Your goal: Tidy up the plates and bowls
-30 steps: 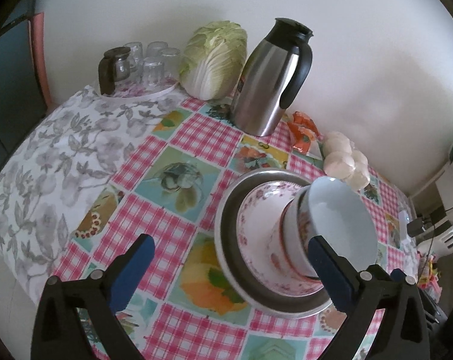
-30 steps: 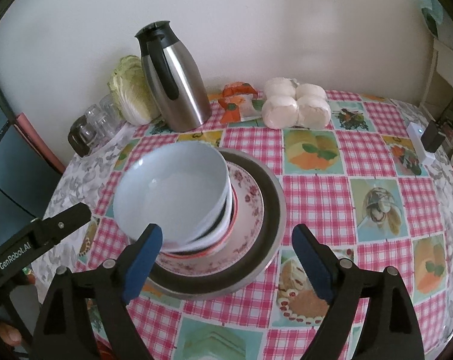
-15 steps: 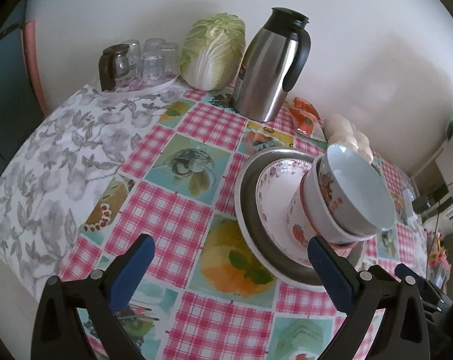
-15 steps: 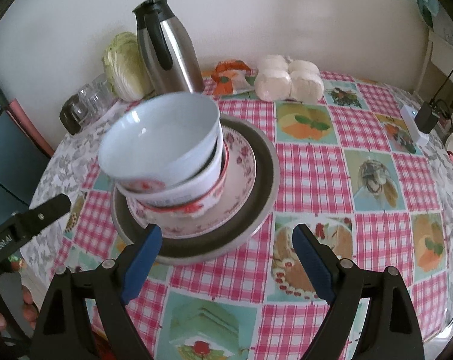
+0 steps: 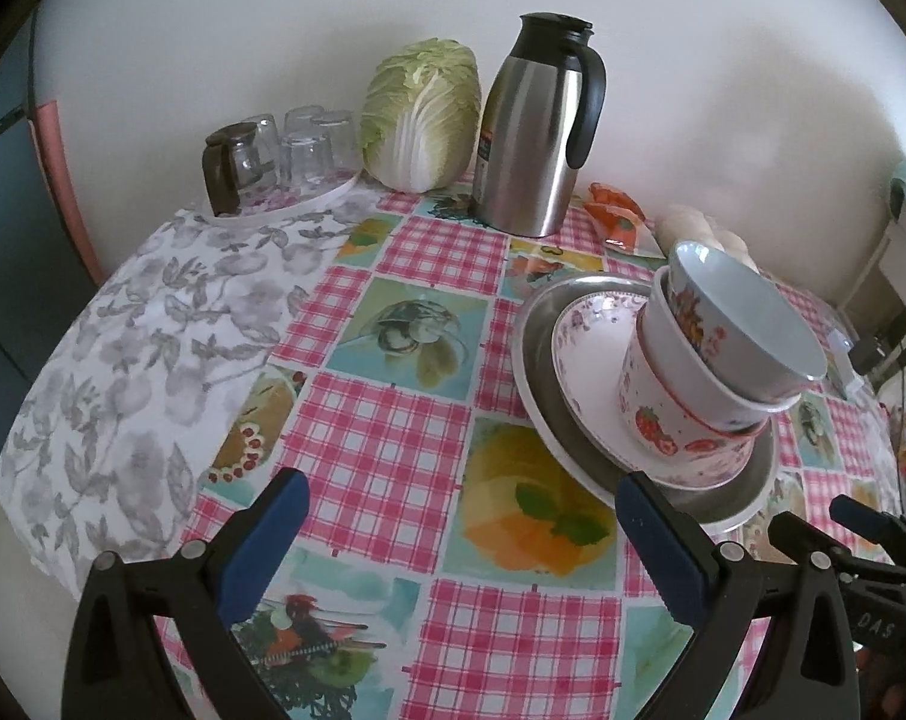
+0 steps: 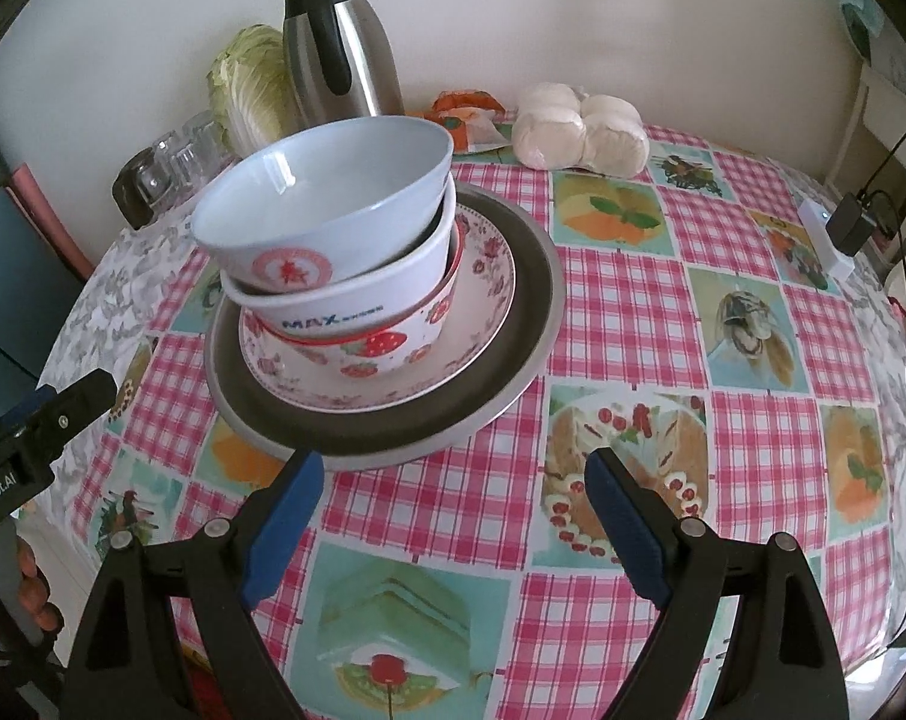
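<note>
A stack stands on the checked tablecloth: a metal plate [image 6: 513,360] at the bottom, a floral plate [image 6: 483,300] on it, then a strawberry bowl [image 6: 393,348], a white "MAX" bowl [image 6: 345,300] and a light blue bowl [image 6: 333,204] on top, tilted. The stack also shows in the left wrist view [image 5: 693,372]. My left gripper [image 5: 462,534] is open and empty, low and left of the stack. My right gripper [image 6: 453,516] is open and empty, just in front of the metal plate's near rim.
At the back stand a steel thermos jug [image 5: 537,126], a cabbage [image 5: 420,114] and a tray of glasses [image 5: 285,156]. Wrapped buns [image 6: 579,132] and an orange packet [image 6: 465,114] lie behind the stack. A charger and cable [image 6: 855,228] sit at the right edge.
Both grippers have drawn back and down from the stack, jaws still open. The stack now sits farther from both cameras; the bowls themselves have not moved.
</note>
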A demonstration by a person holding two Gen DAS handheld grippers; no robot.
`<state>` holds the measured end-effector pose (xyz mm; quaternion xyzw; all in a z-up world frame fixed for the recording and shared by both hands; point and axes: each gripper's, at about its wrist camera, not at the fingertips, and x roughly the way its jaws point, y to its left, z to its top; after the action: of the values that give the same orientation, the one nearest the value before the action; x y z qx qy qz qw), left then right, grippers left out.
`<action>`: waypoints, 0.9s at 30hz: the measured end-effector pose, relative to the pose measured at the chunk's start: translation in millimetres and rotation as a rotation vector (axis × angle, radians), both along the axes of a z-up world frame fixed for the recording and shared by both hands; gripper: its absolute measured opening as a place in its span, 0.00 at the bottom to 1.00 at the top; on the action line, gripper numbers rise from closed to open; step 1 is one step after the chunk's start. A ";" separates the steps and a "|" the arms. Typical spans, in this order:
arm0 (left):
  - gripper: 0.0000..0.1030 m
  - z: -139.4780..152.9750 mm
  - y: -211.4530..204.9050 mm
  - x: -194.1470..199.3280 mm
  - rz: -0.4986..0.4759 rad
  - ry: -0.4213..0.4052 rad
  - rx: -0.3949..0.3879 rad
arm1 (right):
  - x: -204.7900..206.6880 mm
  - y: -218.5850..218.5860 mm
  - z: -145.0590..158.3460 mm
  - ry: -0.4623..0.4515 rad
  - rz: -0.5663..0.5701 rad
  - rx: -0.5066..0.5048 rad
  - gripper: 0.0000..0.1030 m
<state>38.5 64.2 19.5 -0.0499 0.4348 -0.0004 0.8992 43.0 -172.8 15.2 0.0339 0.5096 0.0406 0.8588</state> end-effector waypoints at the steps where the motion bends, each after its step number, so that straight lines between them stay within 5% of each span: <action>1: 1.00 -0.8 0.9 -1.1 -0.004 -0.006 0.003 | -1.4 0.8 -0.6 -0.001 0.001 -0.002 0.87; 6: 1.00 -5.3 4.5 -6.5 0.005 -0.035 0.044 | -10.7 5.2 -5.6 0.005 0.009 -0.017 0.87; 17: 1.00 -22.2 15.4 -2.8 0.013 -0.002 -0.001 | -14.9 4.7 -11.0 0.022 0.006 -0.023 0.87; 27: 1.00 -31.9 -8.6 2.3 -0.048 0.027 0.072 | -6.9 1.0 -17.7 0.027 -0.016 -0.035 0.87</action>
<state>40.8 55.6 -12.4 -0.0069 0.4477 -0.0058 0.8941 36.0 -171.8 -2.5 0.0236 0.5216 0.0243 0.8525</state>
